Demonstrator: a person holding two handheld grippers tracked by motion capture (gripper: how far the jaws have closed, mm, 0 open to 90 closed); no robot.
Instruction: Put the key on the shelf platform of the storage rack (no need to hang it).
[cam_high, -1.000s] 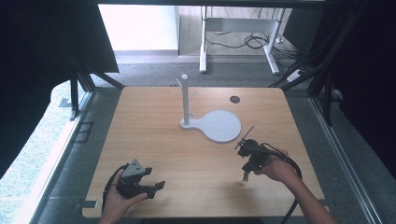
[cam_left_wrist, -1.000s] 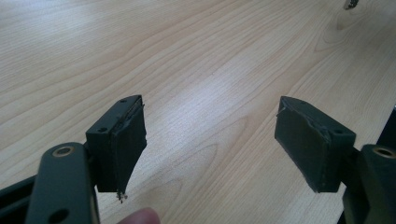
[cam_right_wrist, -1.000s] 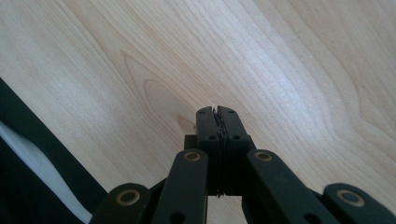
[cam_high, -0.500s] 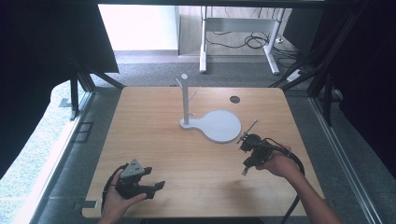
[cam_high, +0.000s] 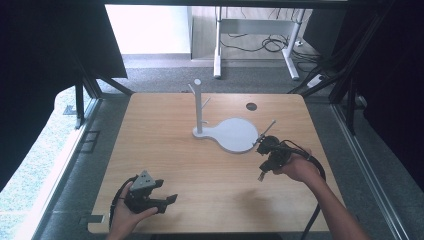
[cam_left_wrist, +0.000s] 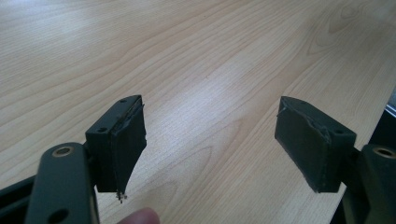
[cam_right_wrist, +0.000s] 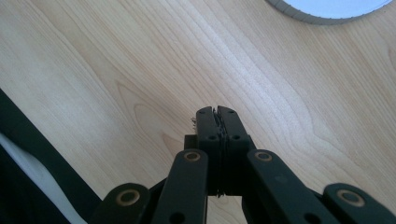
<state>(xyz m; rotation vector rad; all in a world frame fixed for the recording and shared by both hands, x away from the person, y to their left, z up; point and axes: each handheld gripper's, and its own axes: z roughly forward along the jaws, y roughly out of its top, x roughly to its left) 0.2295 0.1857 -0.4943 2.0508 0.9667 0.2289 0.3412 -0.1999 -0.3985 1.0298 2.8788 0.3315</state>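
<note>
From the high view, I hold my left gripper (cam_high: 167, 199) near the table's (cam_high: 165, 135) front edge and my right gripper (cam_high: 261, 176) just beside the white stand (cam_high: 235, 134), a round flat base with an upright pegged post. It looks stiff, light and top-heavy; I judge the post the best hold.

In the left gripper view, my jaws gape wide, empty, over bare wood.

In the right gripper view, my jaws are pressed together on nothing; the stand's rim (cam_right_wrist: 327, 11) is cut off.
</note>
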